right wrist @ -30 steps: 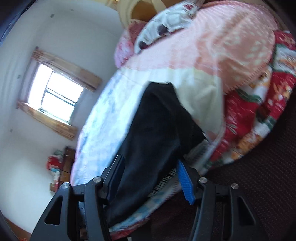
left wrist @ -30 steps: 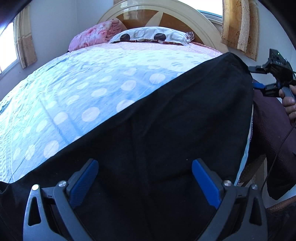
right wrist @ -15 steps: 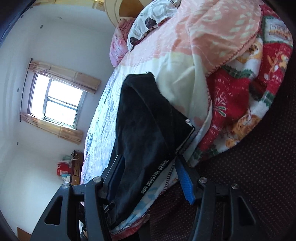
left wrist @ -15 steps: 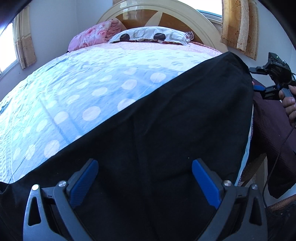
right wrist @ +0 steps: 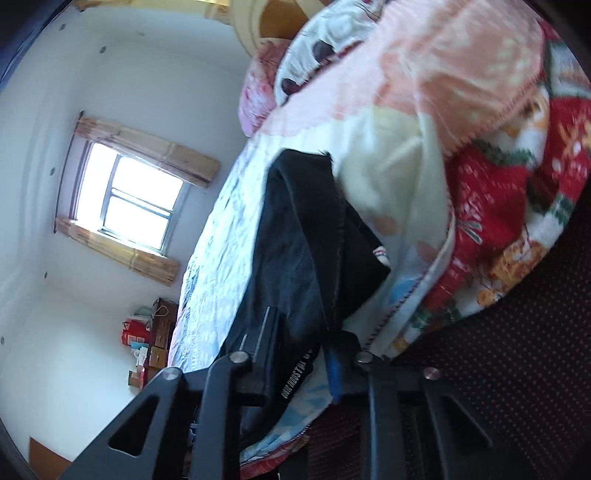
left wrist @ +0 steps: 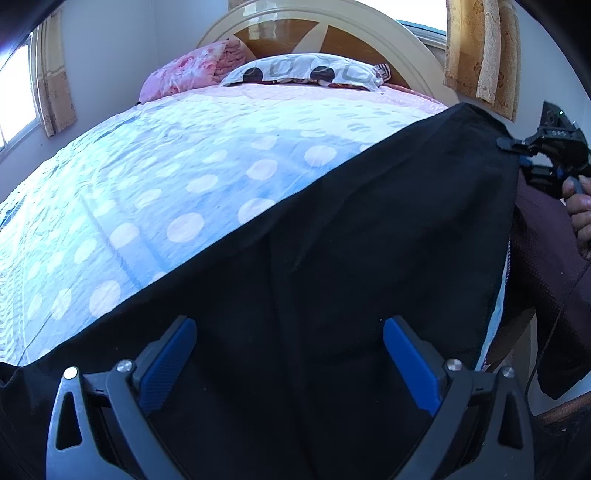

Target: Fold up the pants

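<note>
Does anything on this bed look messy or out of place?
Mostly tidy. The black pants lie spread on the dotted sheet, but one end hangs over the bed's edge by the right gripper. A red patterned blanket also droops off that side.

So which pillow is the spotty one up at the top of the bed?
Start at the big curved headboard at the far end of the bed. Two soft things lie right below it: a pink flowery bundle on the left and the pillow beside it, nearer the middle. The pillow is the white one with big dark round dots and grey rings, not pink.
</note>
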A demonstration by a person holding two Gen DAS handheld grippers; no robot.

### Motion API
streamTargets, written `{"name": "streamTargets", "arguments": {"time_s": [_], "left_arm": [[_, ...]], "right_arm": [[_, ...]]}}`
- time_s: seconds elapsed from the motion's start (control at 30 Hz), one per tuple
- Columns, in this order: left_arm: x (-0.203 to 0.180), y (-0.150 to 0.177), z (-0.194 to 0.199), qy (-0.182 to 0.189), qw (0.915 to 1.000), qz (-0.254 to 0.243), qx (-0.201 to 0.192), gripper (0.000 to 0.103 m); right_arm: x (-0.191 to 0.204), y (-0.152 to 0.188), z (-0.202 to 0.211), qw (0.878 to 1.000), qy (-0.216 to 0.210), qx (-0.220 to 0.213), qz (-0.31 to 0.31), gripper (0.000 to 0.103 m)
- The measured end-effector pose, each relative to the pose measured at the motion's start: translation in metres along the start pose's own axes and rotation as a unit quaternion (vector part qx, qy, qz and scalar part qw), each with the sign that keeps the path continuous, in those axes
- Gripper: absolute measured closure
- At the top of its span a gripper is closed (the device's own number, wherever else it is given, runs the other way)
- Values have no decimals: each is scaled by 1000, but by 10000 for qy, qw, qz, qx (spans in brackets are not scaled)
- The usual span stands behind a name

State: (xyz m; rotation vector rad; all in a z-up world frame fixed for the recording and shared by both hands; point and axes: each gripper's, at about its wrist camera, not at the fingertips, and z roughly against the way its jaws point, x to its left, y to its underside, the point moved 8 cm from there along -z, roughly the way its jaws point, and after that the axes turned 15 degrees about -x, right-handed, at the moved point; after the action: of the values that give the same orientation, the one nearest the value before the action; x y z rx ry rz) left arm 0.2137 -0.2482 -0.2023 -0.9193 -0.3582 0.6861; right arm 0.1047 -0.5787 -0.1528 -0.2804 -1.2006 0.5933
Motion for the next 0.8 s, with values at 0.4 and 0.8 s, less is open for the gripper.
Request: {"name": "streamTargets", "arguments": {"time_s": [0.4, 0.8], "left_arm": [[40, -14, 37, 699, 9784, 1878, -514, 0], [27, -6, 22, 1611, 9378, 3055, -359, 0]], "right_arm": [[183, 94, -20, 9011, -343, 204, 4317, 93], [151, 234, -81, 7944, 21, 1586, 5863, 93]]}}
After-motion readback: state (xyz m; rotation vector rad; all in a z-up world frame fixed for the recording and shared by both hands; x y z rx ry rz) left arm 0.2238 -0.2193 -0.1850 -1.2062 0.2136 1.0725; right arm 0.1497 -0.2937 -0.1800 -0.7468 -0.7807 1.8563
